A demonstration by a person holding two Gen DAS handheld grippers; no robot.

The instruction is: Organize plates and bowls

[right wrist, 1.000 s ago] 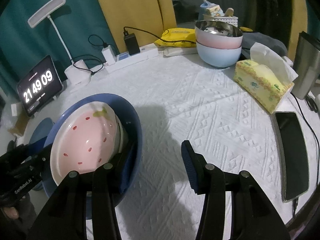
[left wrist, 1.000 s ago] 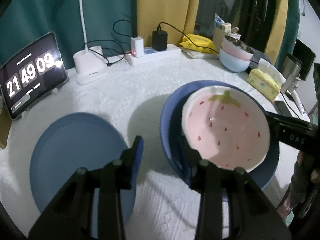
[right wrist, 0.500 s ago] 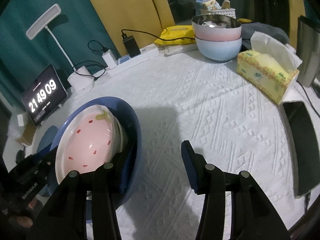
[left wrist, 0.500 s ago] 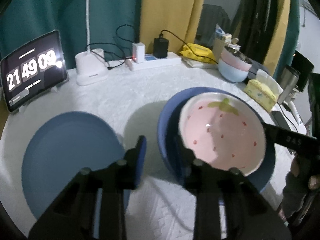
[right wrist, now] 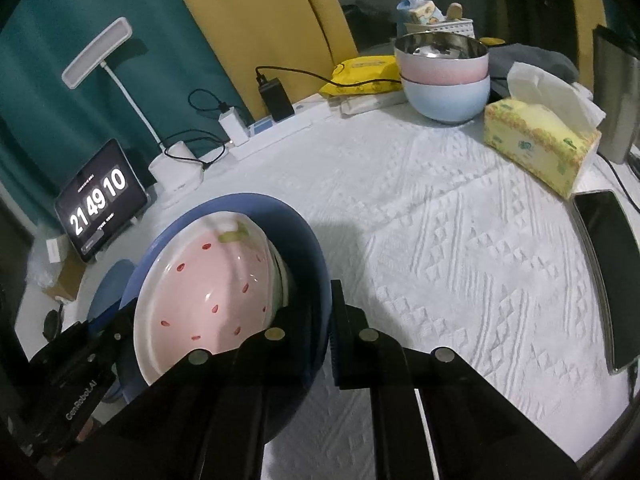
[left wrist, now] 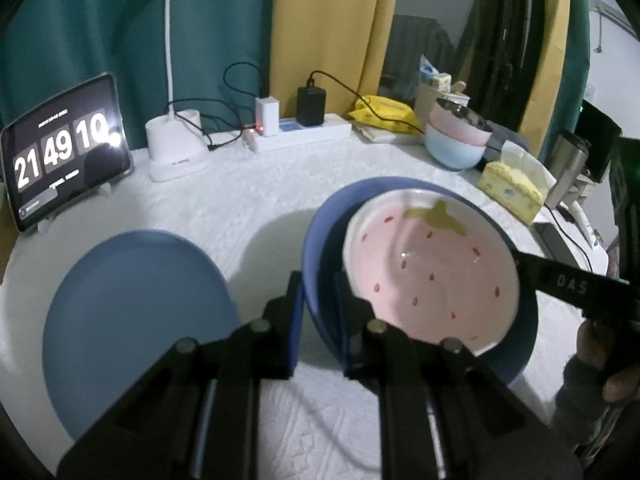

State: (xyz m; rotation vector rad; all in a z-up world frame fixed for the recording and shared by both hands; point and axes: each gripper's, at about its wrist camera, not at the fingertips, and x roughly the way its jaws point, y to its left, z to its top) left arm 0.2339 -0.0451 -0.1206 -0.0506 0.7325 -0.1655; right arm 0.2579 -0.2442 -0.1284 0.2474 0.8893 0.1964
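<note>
My left gripper (left wrist: pixel 318 300) is clamped on the near-left rim of the blue bowl (left wrist: pixel 320 240), one pad outside the wall and one inside. My right gripper (right wrist: pixel 330 312) pinches the opposite rim of the same bowl, so I hold it from both sides and neither hand is nearer. The pink strawberry bowl (left wrist: pixel 430 276) sits nested inside it, leaning toward the right rim. The bowl's shadow on the cloth suggests it is off the table, though I cannot be sure. The blue plate (left wrist: pixel 132 320) lies flat on the white cloth just left of my left gripper, which I judge the likely place to set the bowls. The left gripper's body reads "GenRobot.AI" in the right wrist view; the right one shows "DAS". Farther back the tablet clock (left wrist: pixel 60 152) reads 21 49 10. Beyond stand the stacked pink and blue bowls (right wrist: pixel 444 76) beside the tissue box (right wrist: pixel 536 140).
</note>
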